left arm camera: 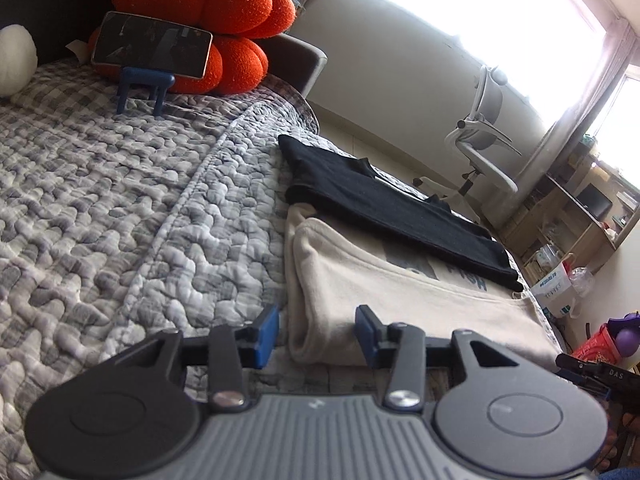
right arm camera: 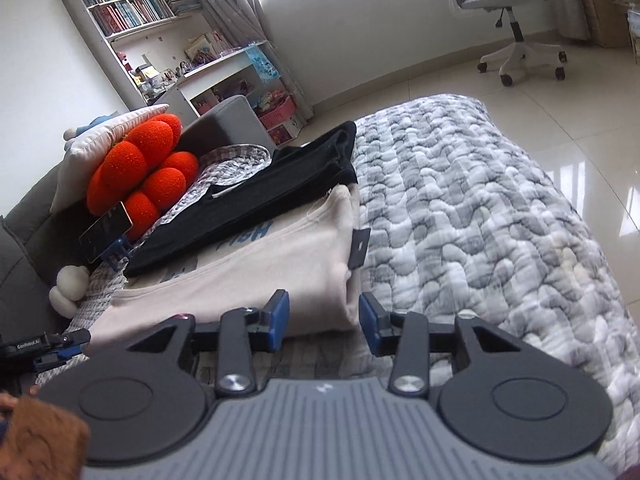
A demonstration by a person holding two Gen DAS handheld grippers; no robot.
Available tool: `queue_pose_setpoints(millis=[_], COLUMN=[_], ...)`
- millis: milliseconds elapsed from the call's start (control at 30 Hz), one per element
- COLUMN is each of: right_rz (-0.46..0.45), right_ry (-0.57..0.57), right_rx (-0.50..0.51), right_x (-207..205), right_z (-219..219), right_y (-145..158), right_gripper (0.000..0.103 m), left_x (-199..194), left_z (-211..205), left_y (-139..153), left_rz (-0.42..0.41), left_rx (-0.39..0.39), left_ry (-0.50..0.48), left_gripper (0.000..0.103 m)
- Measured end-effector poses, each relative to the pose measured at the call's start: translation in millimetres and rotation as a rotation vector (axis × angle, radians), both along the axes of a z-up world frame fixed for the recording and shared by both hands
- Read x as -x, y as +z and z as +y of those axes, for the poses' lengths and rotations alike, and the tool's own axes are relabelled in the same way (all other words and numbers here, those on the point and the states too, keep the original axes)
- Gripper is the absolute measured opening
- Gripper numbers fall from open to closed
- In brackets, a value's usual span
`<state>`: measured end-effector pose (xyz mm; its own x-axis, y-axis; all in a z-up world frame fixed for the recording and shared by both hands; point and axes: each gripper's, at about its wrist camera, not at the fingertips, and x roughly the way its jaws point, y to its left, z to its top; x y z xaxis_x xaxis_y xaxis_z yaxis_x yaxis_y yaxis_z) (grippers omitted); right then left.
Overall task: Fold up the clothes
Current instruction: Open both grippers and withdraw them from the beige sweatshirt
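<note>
A folded cream garment (left arm camera: 400,292) with blue lettering lies on the grey quilted bedspread (left arm camera: 120,200). A folded black garment (left arm camera: 392,208) rests on its far part. My left gripper (left arm camera: 318,334) is open at the cream garment's near left corner, and the fold sits between the blue pads without being pressed. In the right wrist view the cream garment (right arm camera: 260,272) and the black garment (right arm camera: 256,192) appear again. My right gripper (right arm camera: 325,322) is open at the near right corner, its pads apart from the cloth.
An orange pumpkin cushion (left arm camera: 200,0) and a phone on a blue stand (left arm camera: 152,44) sit at the head of the bed. The bedspread (right arm camera: 480,220) stretches to the right, down to a tiled floor. A white office chair (right arm camera: 512,12) and a bookshelf (right arm camera: 132,4) stand beyond.
</note>
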<state>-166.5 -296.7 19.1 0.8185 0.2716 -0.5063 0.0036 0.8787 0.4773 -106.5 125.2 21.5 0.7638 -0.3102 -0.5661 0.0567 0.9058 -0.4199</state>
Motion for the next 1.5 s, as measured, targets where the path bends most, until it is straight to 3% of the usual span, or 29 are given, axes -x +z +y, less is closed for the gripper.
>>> queue_pose_setpoints(millis=[33, 100, 133, 233, 433, 700, 800, 933, 1033, 1200, 1400, 1500], right_rz=[-0.009, -0.030, -0.024, -0.007, -0.019, 0.046, 0.045, 0.003, -0.061, -0.104, -0.071, -0.054], right_ry=[-0.010, -0.020, -0.022, -0.024, -0.005, -0.019, -0.009, -0.001, 0.007, 0.169, 0.410, 0.416], right_rx=[0.017, 0.050, 0.057, 0.069, 0.075, 0.128, 0.159, 0.232, 0.279, 0.230, 0.207, 0.185], right_x=[0, -2, -3, -3, 12, 0, 1, 8, 12, -7, -50, -55], right_z=[2, 5, 4, 1, -4, -2, 2, 11, 21, 52, 115, 126], right_y=[1, 5, 5, 6, 15, -5, -1, 12, 25, 29, 10, 0], right_gripper=[0.038, 0.019, 0.010, 0.008, 0.007, 0.006, 0.007, 0.018, 0.019, 0.019, 0.019, 0.019], left_x=[-1, -4, -5, -7, -6, -2, -1, 6, 12, 4, -29, -33], left_z=[-3, -8, -9, -2, 5, -3, -5, -1, -1, -37, -96, -95], left_y=[-2, -5, -6, -2, 1, -4, -1, 13, 30, 48, 21, 4], left_rz=[0.003, 0.012, 0.016, 0.022, 0.034, 0.022, 0.029, 0.010, -0.040, -0.103, -0.024, 0.004], left_rx=[-0.007, -0.032, -0.040, -0.005, 0.021, -0.060, -0.096, -0.128, -0.158, -0.138, -0.211, -0.184], left_ry=[0.004, 0.005, 0.005, 0.014, 0.022, 0.023, 0.018, 0.039, 0.057, -0.102, -0.279, -0.289], left_gripper=[0.039, 0.011, 0.011, 0.009, 0.009, 0.010, 0.021, 0.028, 0.030, 0.036, 0.037, 0.036])
